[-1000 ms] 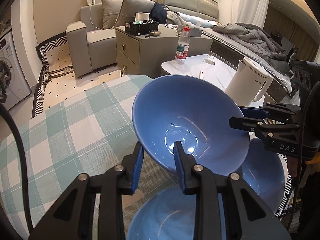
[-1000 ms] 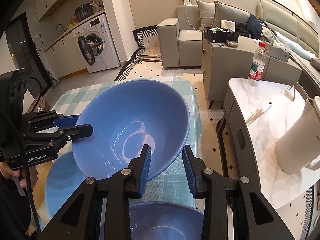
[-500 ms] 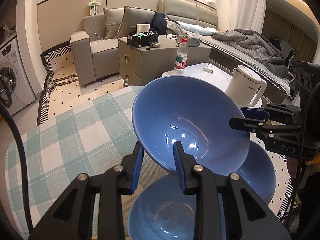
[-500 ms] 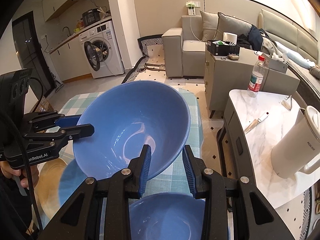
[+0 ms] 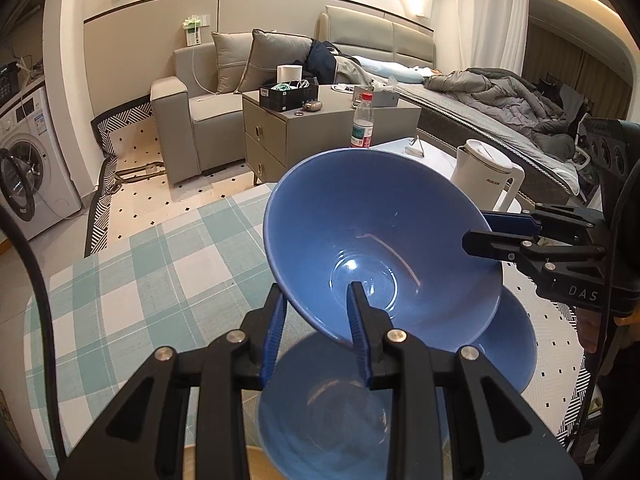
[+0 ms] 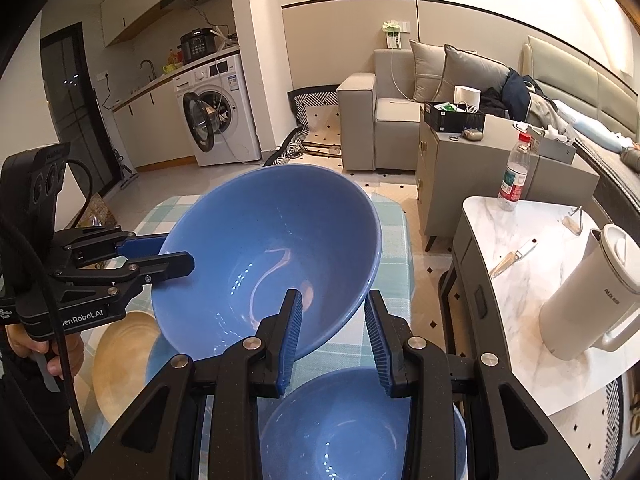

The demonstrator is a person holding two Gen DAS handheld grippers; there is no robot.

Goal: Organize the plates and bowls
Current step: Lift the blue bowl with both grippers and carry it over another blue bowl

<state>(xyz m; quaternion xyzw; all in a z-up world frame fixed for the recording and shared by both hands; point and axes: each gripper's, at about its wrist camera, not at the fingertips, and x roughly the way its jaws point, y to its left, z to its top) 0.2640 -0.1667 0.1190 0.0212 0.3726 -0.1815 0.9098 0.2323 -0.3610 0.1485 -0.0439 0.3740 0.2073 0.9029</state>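
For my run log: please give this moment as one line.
left gripper: shut on large blue bowl | right gripper: shut on same bowl | bowl: airborne

Left gripper (image 5: 316, 316) enters from the bottom of its frame, angled downward — jaws clamped on a blue bowl's (image 5: 372, 240) rim. Right gripper (image 6: 334, 332) likewise grips the opposite rim; a hand (image 6: 38, 346) shows at lower left.

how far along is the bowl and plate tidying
Done: nothing visibly stacked yet. In hand: the big blue bowl, lifted and tilted, left tongs and right tongs each shut on its rim. Left: two smaller blue bowls and a wooden plate lie separate below.
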